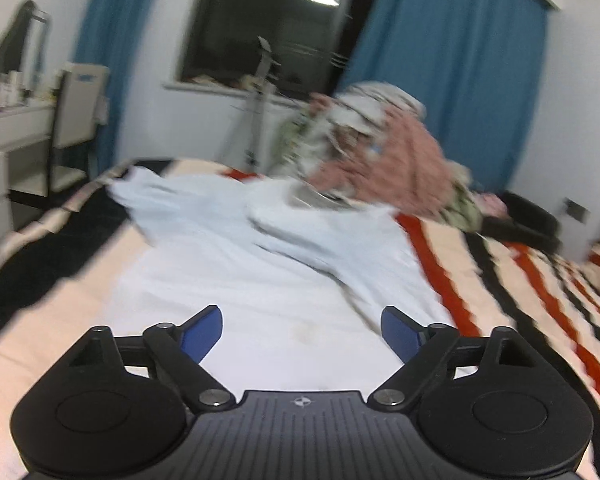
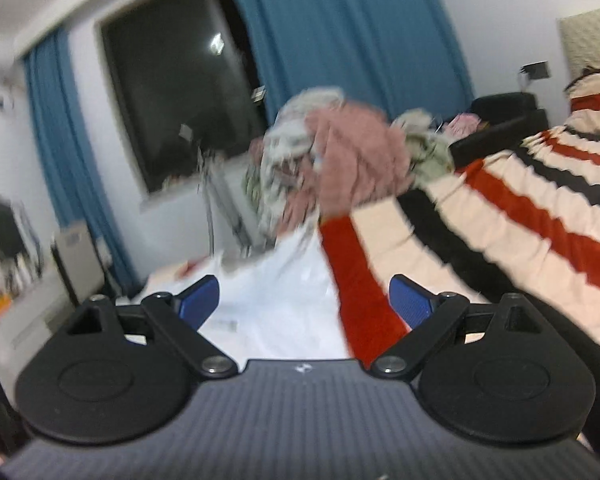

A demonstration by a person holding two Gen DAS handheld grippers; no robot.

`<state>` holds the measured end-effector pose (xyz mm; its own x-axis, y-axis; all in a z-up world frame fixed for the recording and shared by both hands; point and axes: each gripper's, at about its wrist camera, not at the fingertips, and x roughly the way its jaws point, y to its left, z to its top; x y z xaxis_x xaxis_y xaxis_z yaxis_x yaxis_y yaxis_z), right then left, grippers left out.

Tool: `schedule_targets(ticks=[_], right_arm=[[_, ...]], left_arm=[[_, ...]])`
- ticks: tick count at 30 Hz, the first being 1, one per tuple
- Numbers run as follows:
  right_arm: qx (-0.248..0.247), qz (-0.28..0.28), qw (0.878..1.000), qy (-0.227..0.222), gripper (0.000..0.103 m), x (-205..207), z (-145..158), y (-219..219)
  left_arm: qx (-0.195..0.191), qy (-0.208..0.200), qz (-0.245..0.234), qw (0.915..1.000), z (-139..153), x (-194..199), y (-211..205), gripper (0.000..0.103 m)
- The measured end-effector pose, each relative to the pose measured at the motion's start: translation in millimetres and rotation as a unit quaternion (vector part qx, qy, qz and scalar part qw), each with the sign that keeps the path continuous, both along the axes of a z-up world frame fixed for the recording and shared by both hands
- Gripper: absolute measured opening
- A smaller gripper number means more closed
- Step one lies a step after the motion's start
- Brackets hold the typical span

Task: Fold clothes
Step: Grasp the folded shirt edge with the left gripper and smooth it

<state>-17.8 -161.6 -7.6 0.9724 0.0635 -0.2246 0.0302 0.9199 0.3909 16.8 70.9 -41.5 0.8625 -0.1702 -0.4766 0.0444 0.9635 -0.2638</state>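
A white garment (image 1: 268,264) lies spread and creased on the striped bedspread (image 1: 540,280), reaching from just under my left gripper (image 1: 302,320) toward the far end of the bed. That gripper hangs above its near part, open, nothing between the blue pads. In the right wrist view the same white garment (image 2: 284,300) shows between and beyond the fingers of my right gripper (image 2: 304,296), which is open and holds nothing. A heap of pink and patterned clothes (image 1: 380,152) sits beyond the garment; the heap of clothes (image 2: 340,160) is blurred.
Red, black and cream stripes cover the bed (image 2: 520,220). Behind it are a dark window (image 1: 276,24) with blue curtains (image 1: 452,72), a metal stand (image 1: 260,112), and a white desk with a chair (image 1: 76,112) at the left. A dark bedside unit (image 1: 528,220) stands at the right.
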Motion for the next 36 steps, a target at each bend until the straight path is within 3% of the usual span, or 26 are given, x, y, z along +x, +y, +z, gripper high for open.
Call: schedule_targets(ticks=[3, 5, 10, 14, 15, 18, 20, 27, 32, 36], right_arm=[[0.033, -0.022, 0.999, -0.021, 0.093, -13.3, 5.5, -31.5], [0.058, -0.038, 0.997, -0.023, 0.093, -19.8, 1.7, -52.7], [0.110, -0.070, 0.991, 0.007, 0.093, -15.6, -18.4, -85.6], [0.151, -0.065, 0.986, 0.035, 0.093, -1.3, -32.3, -95.9], [0.154, -0.062, 0.985, 0.038, 0.093, 0.3, -34.1, -95.6], [0.147, -0.060, 0.986, 0.044, 0.093, 2.2, -36.4, -92.9], [0.146, -0.060, 0.986, 0.048, 0.093, 2.8, -37.5, -91.9], [0.143, -0.059, 0.986, 0.062, 0.093, 5.1, -41.2, -88.6], [0.142, -0.057, 0.986, 0.072, 0.093, 6.7, -43.2, -85.2], [0.136, -0.044, 0.987, 0.076, 0.093, 7.0, -42.9, -76.1]], left_arm=[[-0.011, 0.020, -0.047, 0.9986, -5.4, -8.2, -25.4, 0.074], [-0.042, 0.048, -0.088, 0.9941, -14.6, -7.6, -43.5, 0.067], [-0.111, 0.093, -0.191, 0.9709, -40.2, -5.4, -84.5, 0.048], [-0.165, 0.131, -0.230, 0.9501, -68.9, 0.6, -106.6, 0.040], [-0.181, 0.136, -0.234, 0.9453, -76.1, 2.5, -108.5, 0.036], [-0.231, 0.155, -0.235, 0.9315, -94.2, 7.8, -109.2, 0.004], [-0.264, 0.158, -0.229, 0.9236, -99.4, 11.7, -103.4, 0.002], [-0.321, 0.134, -0.220, 0.9114, -86.2, 4.0, -70.2, 0.000], [-0.304, 0.159, -0.221, 0.9129, -89.4, 5.1, -70.9, 0.002], [-0.272, 0.181, -0.223, 0.9185, -99.5, 9.4, -83.7, 0.014]])
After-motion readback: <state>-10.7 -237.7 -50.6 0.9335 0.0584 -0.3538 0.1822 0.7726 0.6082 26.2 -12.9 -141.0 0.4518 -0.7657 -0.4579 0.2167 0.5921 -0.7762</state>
